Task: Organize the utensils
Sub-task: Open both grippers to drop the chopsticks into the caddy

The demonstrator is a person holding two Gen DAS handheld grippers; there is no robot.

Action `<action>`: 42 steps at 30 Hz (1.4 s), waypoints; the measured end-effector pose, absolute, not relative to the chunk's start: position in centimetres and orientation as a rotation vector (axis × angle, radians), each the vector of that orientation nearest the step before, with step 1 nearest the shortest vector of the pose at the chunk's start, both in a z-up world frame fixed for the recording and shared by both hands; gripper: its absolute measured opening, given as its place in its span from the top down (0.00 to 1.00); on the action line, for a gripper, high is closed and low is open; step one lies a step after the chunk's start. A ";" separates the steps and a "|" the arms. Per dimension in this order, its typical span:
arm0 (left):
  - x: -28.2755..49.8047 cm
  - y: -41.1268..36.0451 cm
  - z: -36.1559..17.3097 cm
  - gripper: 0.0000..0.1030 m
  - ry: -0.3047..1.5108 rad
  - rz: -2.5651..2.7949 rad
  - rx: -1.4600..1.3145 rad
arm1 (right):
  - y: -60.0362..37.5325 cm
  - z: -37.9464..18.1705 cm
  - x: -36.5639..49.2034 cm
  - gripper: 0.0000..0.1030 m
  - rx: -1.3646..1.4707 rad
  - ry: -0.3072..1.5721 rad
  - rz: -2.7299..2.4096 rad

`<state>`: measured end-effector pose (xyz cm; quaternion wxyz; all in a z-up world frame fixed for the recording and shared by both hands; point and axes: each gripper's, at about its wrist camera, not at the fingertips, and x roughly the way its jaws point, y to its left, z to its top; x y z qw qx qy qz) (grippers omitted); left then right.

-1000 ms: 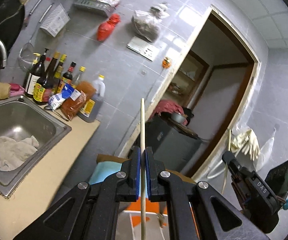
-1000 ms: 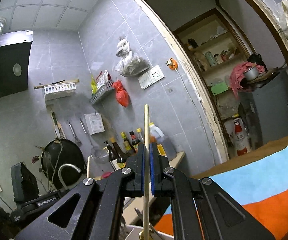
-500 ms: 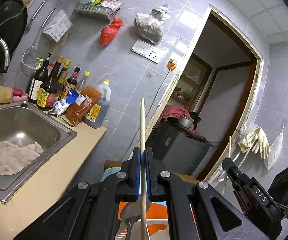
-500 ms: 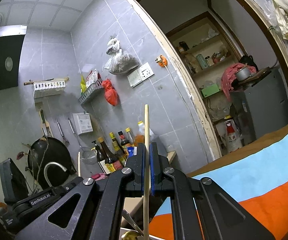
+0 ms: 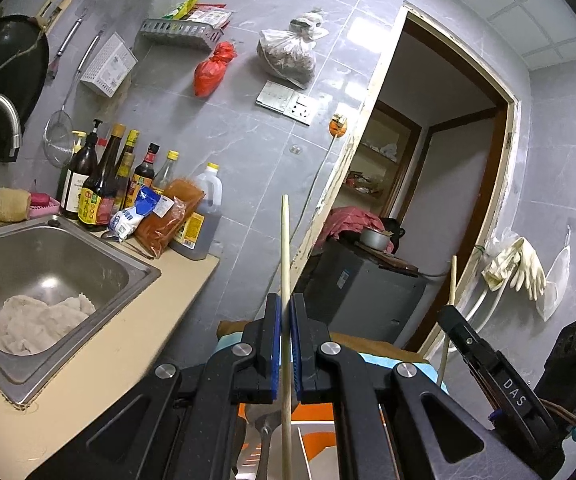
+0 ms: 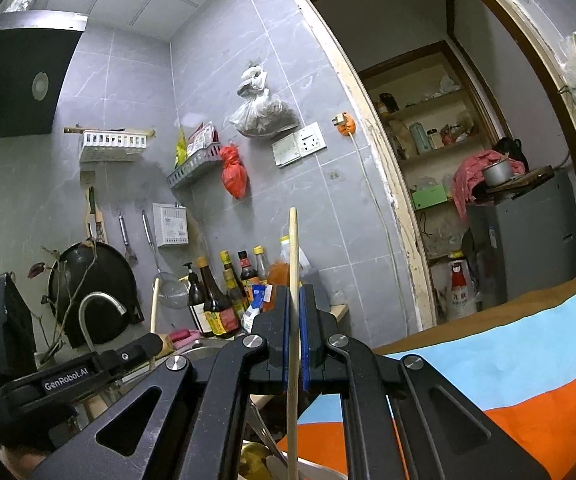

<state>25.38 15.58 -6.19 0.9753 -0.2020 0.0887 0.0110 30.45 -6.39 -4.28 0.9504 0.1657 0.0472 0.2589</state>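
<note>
Left gripper (image 5: 283, 344): blue pads pressed together on a thin pale wooden chopstick (image 5: 285, 280), gripped near mid-length. Round, plain, light tan, slightly tapered; stands nearly upright, tip at 12 o'clock above the fingers, lower end running out of view at 6 o'clock. Below the fingers, metal utensils (image 5: 265, 432) over an orange and blue cloth (image 5: 320, 440), too cramped to name for certain, perhaps a spatula.

Right gripper (image 6: 295, 336): likewise clamped on a second chopstick (image 6: 294, 256), same pale wood, upright, tip at 12 o'clock, shaft dropping past the pads toward 6 o'clock where a brass-coloured utensil (image 6: 253, 460) shows faintly.

From the left camera, right gripper at 4 o'clock, its stick rising toward 12. From the right camera, left gripper at 8 o'clock, its stick upright too.

Steel sink (image 5: 139, 280) with a white rag (image 5: 35, 324) at 9 o'clock of the left gripper; sauce bottles (image 5: 107, 184) at 10 o'clock.
</note>
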 end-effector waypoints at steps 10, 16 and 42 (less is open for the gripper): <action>25.0 15.0 -6.1 0.95 0.218 0.015 -0.381 | -6.9 -4.7 30.3 0.95 0.341 0.123 0.534; 24.6 15.0 -5.8 0.71 0.253 0.004 -0.394 | -7.4 -4.9 30.1 0.94 0.341 0.152 0.539; 23.9 2.5 0.4 0.00 0.234 0.019 -0.260 | -21.4 2.5 26.0 0.02 0.261 0.180 0.333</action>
